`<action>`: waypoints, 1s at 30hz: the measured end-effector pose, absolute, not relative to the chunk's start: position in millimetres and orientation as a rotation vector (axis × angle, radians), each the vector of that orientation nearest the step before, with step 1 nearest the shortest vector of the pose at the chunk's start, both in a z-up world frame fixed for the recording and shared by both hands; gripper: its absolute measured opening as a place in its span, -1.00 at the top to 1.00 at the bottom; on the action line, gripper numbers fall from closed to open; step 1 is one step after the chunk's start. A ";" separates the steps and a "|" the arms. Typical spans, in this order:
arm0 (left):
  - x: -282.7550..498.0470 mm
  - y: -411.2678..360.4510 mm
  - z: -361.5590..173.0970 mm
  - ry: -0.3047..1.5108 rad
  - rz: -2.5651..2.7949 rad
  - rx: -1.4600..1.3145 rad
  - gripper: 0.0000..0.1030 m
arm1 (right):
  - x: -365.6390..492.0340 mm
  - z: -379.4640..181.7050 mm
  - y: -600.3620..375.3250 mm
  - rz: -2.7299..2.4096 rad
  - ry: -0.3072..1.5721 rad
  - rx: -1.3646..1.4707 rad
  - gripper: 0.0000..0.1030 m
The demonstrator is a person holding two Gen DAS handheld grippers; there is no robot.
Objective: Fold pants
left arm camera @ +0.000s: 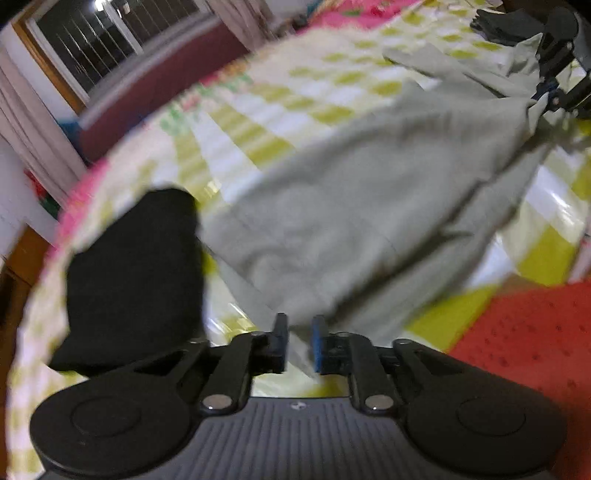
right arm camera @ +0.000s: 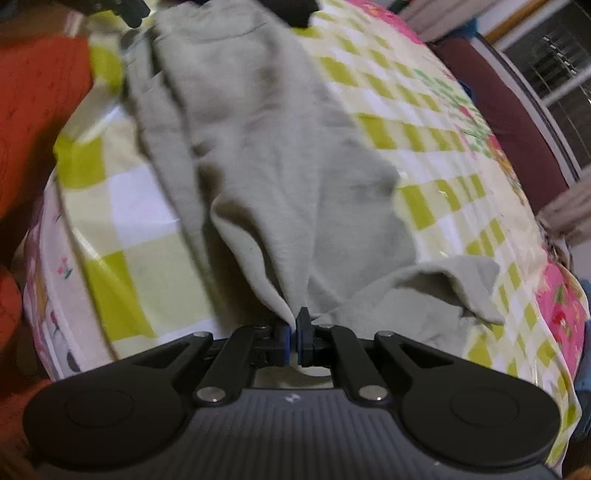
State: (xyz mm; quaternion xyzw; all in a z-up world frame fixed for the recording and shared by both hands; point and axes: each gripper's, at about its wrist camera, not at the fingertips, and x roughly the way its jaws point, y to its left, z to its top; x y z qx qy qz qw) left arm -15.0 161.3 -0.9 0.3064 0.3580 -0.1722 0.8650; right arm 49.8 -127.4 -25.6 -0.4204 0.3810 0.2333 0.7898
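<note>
Pale grey-green pants (left arm camera: 369,206) hang stretched between my two grippers above a checkered bed cover. My left gripper (left arm camera: 300,343) is shut on one end of the pants, the cloth running up from between its blue pads. In the right wrist view my right gripper (right arm camera: 294,332) is shut on a bunched fold of the pants (right arm camera: 266,147). The right gripper also shows in the left wrist view (left arm camera: 546,96) at the far right, pinching the cloth. The left gripper shows as a dark shape at the top of the right wrist view (right arm camera: 291,9).
The bed cover (right arm camera: 424,122) is yellow-green and white checks with a pink floral border. A folded black garment (left arm camera: 133,280) lies on the bed to the left. Another dark garment (left arm camera: 506,24) lies at the far side. Red cloth (left arm camera: 524,343) sits at the bed's edge. A window (left arm camera: 92,33) is behind.
</note>
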 end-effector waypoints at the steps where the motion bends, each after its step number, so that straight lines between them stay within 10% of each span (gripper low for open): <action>1: -15.4 159.4 -0.4 0.725 -0.366 0.653 0.19 | 53.2 -21.6 -126.8 0.493 0.821 -0.896 0.91; 10: -8.2 135.1 -32.8 0.680 -0.374 0.839 0.00 | 43.0 -23.5 -111.6 0.484 0.811 -0.926 0.89; 18: -9.4 147.9 -5.6 0.660 -0.331 0.823 0.49 | 46.2 -9.1 -117.5 0.455 0.843 -0.858 0.95; 30: -10.8 138.6 -46.5 0.804 -0.346 0.915 0.31 | 42.5 -37.6 -117.7 0.426 0.895 -0.784 0.74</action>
